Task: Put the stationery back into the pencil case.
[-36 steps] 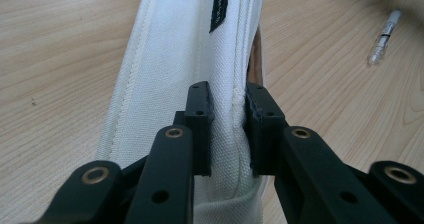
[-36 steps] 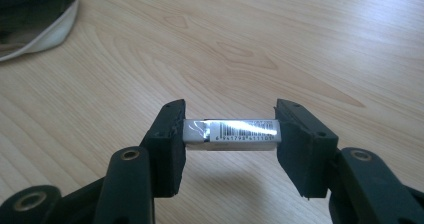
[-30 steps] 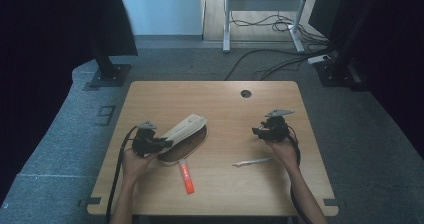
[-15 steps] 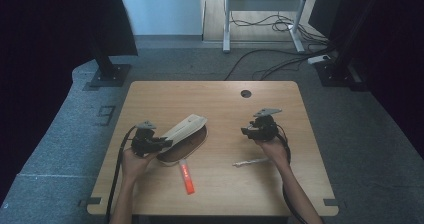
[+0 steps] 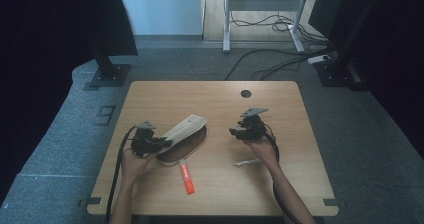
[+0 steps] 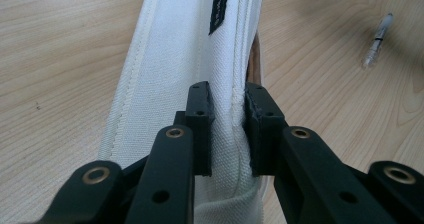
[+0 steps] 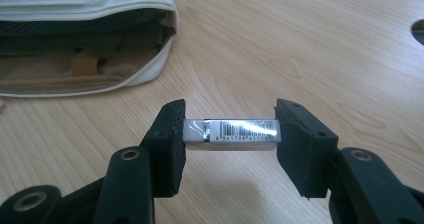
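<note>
1. Keep the left gripper clamped; its fingers pinch the upper flap of the white pencil case, holding the mouth open.
2. The right gripper grips an eraser by its ends, fingers about half open, above the worktop, right of the case.
3. Carry it level toward the case's opening.
4. Let go only once it is well inside the case.

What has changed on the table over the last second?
The right gripper, shut on a small barcoded eraser, moved left toward the open white pouch. The left gripper stayed clamped on the pouch's edge; the red pen and clear pen lay unmoved.
</note>
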`<act>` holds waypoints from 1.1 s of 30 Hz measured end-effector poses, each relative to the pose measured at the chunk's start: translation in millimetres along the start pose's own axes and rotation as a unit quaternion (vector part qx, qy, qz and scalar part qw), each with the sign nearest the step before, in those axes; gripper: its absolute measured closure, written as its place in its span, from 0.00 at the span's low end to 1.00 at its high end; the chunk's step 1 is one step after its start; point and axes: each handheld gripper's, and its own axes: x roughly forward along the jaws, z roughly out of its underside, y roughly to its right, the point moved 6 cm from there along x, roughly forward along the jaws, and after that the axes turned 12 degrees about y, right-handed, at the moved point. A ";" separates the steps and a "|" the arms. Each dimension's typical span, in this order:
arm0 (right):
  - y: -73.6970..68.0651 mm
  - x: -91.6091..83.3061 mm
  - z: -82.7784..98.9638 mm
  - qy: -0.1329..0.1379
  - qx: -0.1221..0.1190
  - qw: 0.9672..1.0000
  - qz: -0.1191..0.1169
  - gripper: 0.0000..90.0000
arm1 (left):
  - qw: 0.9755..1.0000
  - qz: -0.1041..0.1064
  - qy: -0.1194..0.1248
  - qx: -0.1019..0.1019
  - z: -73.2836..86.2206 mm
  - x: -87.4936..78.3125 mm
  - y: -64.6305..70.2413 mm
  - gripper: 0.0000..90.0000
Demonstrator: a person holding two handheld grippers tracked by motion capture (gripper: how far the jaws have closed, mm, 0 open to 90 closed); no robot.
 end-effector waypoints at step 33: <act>-51.9 54.9 -14.9 -0.012 -0.029 0.998 -0.045 0.52 | 1.000 0.003 -0.001 0.000 0.0 -0.7 0.7 0.83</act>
